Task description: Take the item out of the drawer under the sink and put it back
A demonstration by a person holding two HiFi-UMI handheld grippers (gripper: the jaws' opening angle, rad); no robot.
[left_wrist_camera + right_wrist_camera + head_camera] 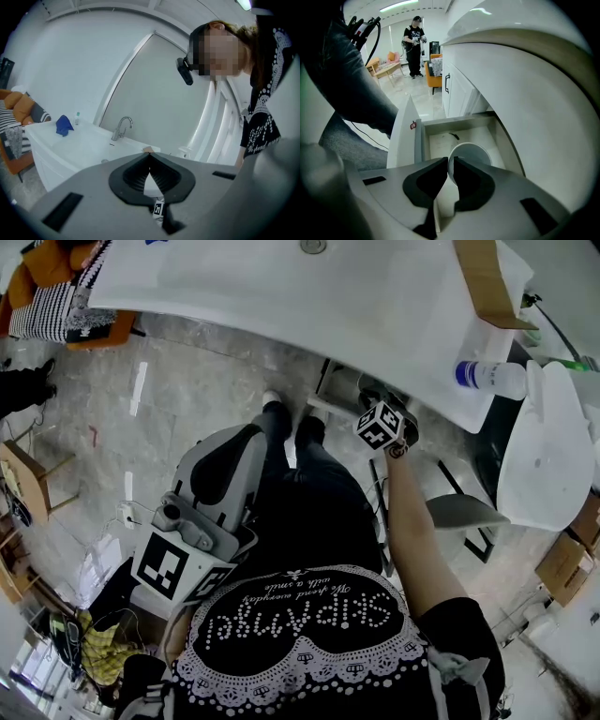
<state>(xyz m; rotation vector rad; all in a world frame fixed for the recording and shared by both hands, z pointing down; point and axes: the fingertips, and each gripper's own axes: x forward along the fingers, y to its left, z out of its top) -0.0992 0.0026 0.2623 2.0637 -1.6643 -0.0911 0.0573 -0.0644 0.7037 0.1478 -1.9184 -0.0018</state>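
Our right tool (451, 161) is clenched on the rim of a white cup (472, 153), with the thin wall pinched between the two pads. The left pad lies outside the wall and the right pad sits over the mouth, so nearly all of the cup lies to the right of the jaw line, touching the tool only at that one spot on the rim.

We see the round mouth almost end-on. The opening faces back up toward the tool, and the cup's axis runs away from us, down toward the floor of the drawer (454, 123). From this angle we cannot tell how deep the cup is, or whether its base rests on the drawer floor or hangs just above it.

The drawer is pulled open and the cup is inside its outline, nearer the front than the back wall. A small dark scrap (453, 136) lies on the drawer floor between the cup and the back wall. The white table (281, 296) with the sink overhangs the drawer.

Our left tool (150, 156) is well apart from the drawer, clenched with its tips meeting and nothing between them.
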